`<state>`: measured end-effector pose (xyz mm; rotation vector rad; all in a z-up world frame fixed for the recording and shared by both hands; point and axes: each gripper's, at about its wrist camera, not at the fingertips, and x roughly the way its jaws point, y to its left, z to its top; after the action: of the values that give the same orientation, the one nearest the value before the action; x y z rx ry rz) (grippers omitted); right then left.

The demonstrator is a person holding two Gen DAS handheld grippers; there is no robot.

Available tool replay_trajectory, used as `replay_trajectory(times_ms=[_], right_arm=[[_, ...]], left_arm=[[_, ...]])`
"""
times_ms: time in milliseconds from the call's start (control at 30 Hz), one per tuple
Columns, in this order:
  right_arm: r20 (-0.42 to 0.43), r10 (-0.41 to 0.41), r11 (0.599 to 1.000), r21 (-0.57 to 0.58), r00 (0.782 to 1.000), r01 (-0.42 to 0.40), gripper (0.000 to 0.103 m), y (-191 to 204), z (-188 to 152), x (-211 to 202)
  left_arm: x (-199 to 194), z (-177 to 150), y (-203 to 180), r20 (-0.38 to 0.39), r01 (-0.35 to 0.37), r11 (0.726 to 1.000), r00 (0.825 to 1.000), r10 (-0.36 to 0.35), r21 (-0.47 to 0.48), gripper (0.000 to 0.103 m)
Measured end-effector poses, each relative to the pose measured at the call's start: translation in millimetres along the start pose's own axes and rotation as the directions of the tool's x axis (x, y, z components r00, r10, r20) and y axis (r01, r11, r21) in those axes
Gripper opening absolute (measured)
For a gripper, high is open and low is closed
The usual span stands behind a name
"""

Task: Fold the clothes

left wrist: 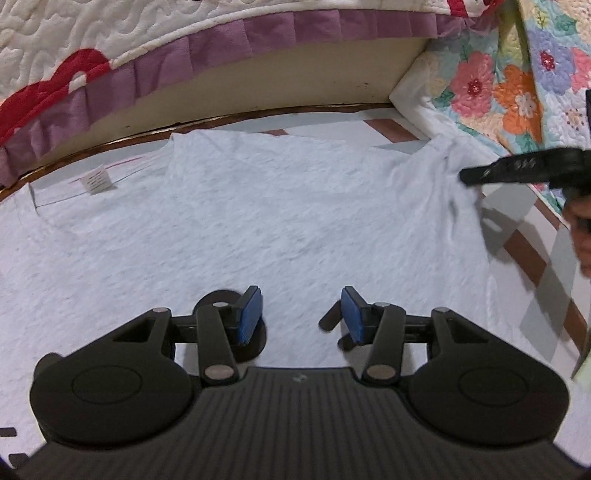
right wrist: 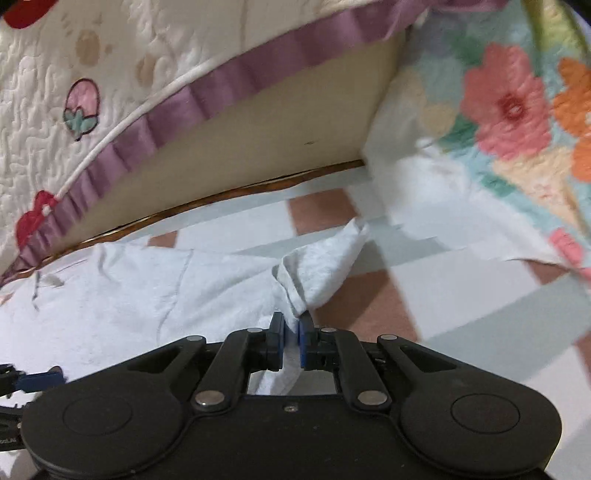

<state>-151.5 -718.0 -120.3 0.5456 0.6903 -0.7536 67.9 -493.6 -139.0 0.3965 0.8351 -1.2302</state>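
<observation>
The left gripper (left wrist: pixel 301 314) is open, its blue pads (left wrist: pixel 250 314) set well apart above the shirt (left wrist: pixel 258 221), with no cloth between them. Its shadow falls on the fabric directly beneath.

The right gripper (right wrist: pixel 291 339) is closed on a bunched fold of the shirt (right wrist: pixel 317 273); the cloth rises in a crumpled peak just beyond the pads (right wrist: pixel 304 338). In the left wrist view the right gripper (left wrist: pixel 469 176) appears at the right edge, touching the shirt's right corner, where the fabric gathers into creases. Part of a hand (left wrist: pixel 583 236) shows behind it.

The shirt is light heather grey and lies spread flat on the floor (right wrist: pixel 461 280), which is tiled in white, grey and reddish-brown squares. A white label (left wrist: pixel 96 181) sits inside the neckline (left wrist: pixel 55 218) at the far left of the left wrist view.

Beyond the shirt, a beige bed base (left wrist: pixel 258 88) stands along the floor edge. A white quilt (left wrist: pixel 92 29) with red motifs and a purple ruffle (left wrist: pixel 207 44) hangs over it. To the right, a floral quilt (left wrist: pixel 517 85) in pink, orange and teal drapes down to the floor.
</observation>
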Motion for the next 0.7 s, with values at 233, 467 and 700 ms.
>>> replay_trajectory(times_ms=[233, 467, 700], right_arm=[[-0.074, -0.122, 0.992, 0.009, 0.99, 0.123, 0.007, -20, -11, -8], [-0.199, -0.169, 0.984, 0.024, 0.965, 0.177, 0.007, -21, -35, -13], [-0.124, -0.108, 0.994, -0.016, 0.986, 0.107, 0.033, -9, 0, 8]], left_arm=[[-10, -6, 14, -0.021, -0.026, 1.0, 0.999, 0.026, -0.013, 0.047], [-18, -11, 27, -0.041, -0.049, 0.999, 0.998, 0.048, -0.02, 0.047], [-47, -25, 61, -0.071, -0.112, 0.993, 0.992, 0.108, -0.048, 0.052]])
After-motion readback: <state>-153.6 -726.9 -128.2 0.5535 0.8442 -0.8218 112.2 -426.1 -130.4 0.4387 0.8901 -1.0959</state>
